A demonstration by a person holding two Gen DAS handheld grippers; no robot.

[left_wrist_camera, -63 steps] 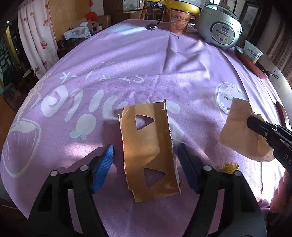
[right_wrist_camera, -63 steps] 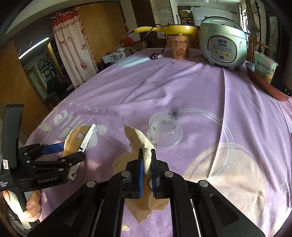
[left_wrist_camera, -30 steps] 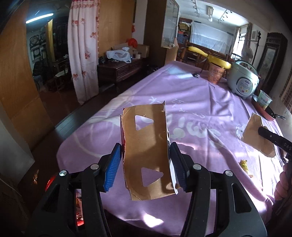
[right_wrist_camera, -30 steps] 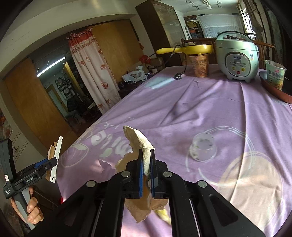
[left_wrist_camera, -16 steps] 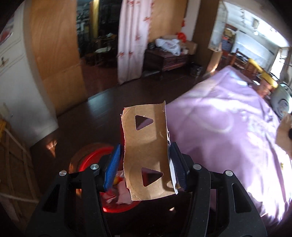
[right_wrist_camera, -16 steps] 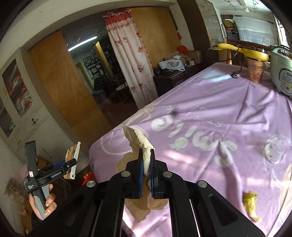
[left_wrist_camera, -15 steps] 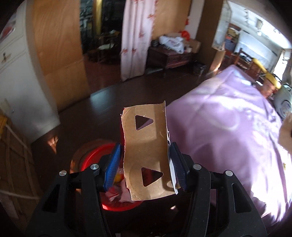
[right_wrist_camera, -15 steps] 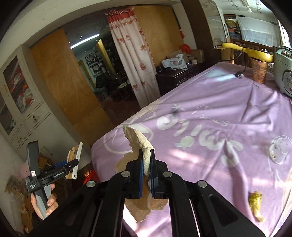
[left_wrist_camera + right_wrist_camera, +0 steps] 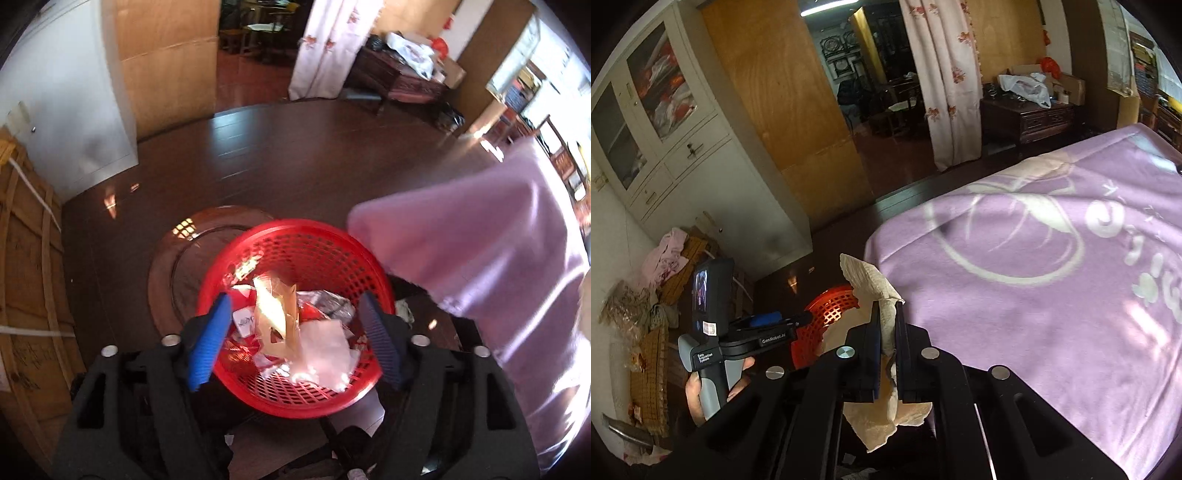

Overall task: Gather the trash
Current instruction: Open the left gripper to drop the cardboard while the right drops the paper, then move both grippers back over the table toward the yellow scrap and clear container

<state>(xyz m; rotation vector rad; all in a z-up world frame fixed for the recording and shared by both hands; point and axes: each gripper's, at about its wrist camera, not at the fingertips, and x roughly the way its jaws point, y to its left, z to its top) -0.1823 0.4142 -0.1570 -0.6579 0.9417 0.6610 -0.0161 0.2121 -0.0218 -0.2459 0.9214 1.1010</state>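
In the left wrist view I look down into a red mesh basket on the dark floor, with several scraps in it. The brown cardboard piece with triangle holes lies loose in the basket, blurred, touching neither pad. My left gripper hangs over the basket, its jaws opening wide. In the right wrist view my right gripper is shut on a crumpled, stained paper napkin. It is off the table's corner, with the red basket just beyond it. A hand holds the left gripper over that basket.
A purple tablecloth hangs off the table corner right beside the basket. A round brown tray lies on the floor behind the basket. A wooden crate and a white cabinet stand to the left.
My left gripper came down over the red basket, its jaws spread, and the cardboard dropped out into the basket. My right gripper swung off the table toward the basket, still shut on the napkin.
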